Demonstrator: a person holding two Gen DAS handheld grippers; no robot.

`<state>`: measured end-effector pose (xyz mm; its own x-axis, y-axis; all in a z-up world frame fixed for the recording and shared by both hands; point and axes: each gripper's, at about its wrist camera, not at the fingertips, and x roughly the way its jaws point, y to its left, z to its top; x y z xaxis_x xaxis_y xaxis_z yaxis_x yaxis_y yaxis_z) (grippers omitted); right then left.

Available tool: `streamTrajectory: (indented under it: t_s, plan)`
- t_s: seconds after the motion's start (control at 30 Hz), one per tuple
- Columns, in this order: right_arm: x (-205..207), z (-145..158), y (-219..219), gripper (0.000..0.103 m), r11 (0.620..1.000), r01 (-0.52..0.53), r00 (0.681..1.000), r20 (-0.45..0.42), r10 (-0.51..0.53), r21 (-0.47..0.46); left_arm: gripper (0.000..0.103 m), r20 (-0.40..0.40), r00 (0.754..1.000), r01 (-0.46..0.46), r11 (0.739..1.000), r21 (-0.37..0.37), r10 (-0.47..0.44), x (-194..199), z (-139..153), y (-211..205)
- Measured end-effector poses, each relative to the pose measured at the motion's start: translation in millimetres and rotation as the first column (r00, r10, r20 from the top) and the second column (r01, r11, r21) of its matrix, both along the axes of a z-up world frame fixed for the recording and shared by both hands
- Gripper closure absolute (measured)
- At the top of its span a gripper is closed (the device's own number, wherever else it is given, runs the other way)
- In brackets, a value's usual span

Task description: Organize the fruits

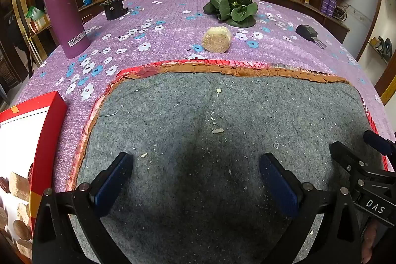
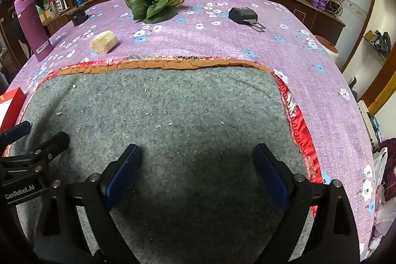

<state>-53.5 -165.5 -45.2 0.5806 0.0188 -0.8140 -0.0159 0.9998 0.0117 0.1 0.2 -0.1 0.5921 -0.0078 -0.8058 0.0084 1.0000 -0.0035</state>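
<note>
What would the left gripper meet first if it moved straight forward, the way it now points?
Probably nothing on the grey mat. Beyond its edge, the left gripper, open and empty, would likely meet the beige block; depth is unclear.

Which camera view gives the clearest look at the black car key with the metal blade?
The right wrist view: the black car key with the metal blade lies whole on the purple floral tablecloth, nearer the middle. The left wrist view shows it smaller, near the right edge.
</note>
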Motion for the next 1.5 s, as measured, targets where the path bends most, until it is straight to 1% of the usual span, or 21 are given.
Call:
streamTrajectory:
  t_s: [0.17,0.4,1.5]
  plan:
    - [0.4,-0.2,0.9,0.01,1.0,0.0,1.0,0.0,0.0,0.0,0.001,0.0,1.0,0.0,1.0,0.0,0.0,-0.1,0.0,0.0]
    - [1.0,-0.8,0.8,0.006,1.0,-0.011,1.0,-0.004,0.011,0.007,0.001,0.0,1.0,0.0,1.0,0.001,0.0,-0.1,-0.1,-0.2]
    - [2.0,-2.4,1.8,0.004,1.0,-0.015,1.0,-0.007,0.015,0.005,0.001,0.0,1.0,0.0,1.0,0.001,0.0,-0.1,-0.2,-0.3]
